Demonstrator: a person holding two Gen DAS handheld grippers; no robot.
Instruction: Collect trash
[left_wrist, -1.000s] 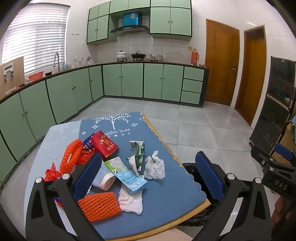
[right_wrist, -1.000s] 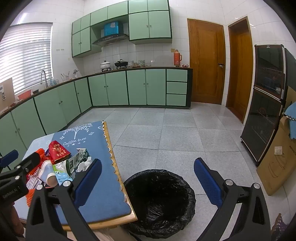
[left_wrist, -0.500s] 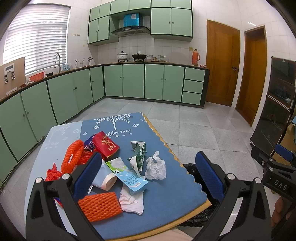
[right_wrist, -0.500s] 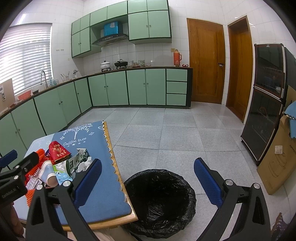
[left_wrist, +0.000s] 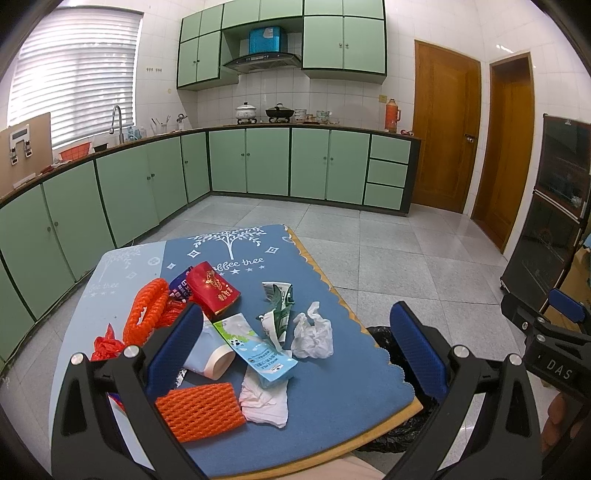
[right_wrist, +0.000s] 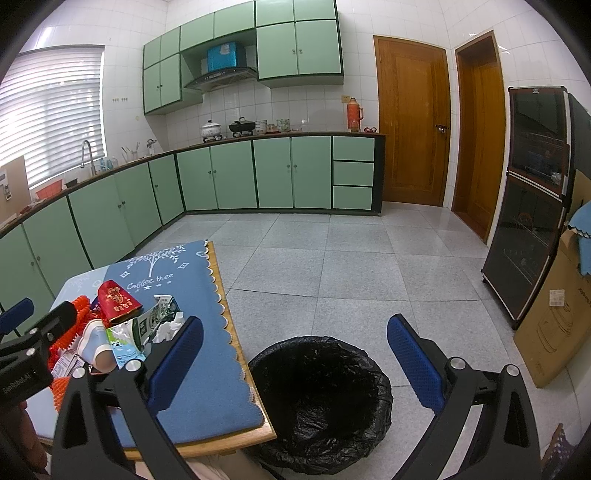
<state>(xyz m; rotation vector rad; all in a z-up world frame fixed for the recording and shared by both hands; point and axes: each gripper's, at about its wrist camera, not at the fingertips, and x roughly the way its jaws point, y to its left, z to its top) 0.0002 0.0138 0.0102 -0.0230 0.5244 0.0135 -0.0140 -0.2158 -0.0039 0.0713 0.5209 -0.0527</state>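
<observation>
Trash lies on the blue table mat (left_wrist: 332, 391): a crumpled white tissue (left_wrist: 312, 332), a light blue milk carton (left_wrist: 258, 349), a torn green carton (left_wrist: 279, 306), a red packet (left_wrist: 212, 288), orange foam nets (left_wrist: 201, 410), a paper cup (left_wrist: 207, 356) and a flat tissue (left_wrist: 264, 400). My left gripper (left_wrist: 295, 354) is open and empty above the pile. My right gripper (right_wrist: 295, 362) is open and empty above the black-lined trash bin (right_wrist: 321, 398) standing on the floor by the table's right edge.
Green cabinets (left_wrist: 266, 166) run along the left and back walls. Wooden doors (right_wrist: 410, 125) and a dark glass cabinet (right_wrist: 532, 206) stand to the right, with a cardboard box (right_wrist: 554, 325) beside it. The floor is grey tile (right_wrist: 351, 258).
Both grippers have barely moved; the left view has shifted very slightly. Nothing was picked up or let go.
</observation>
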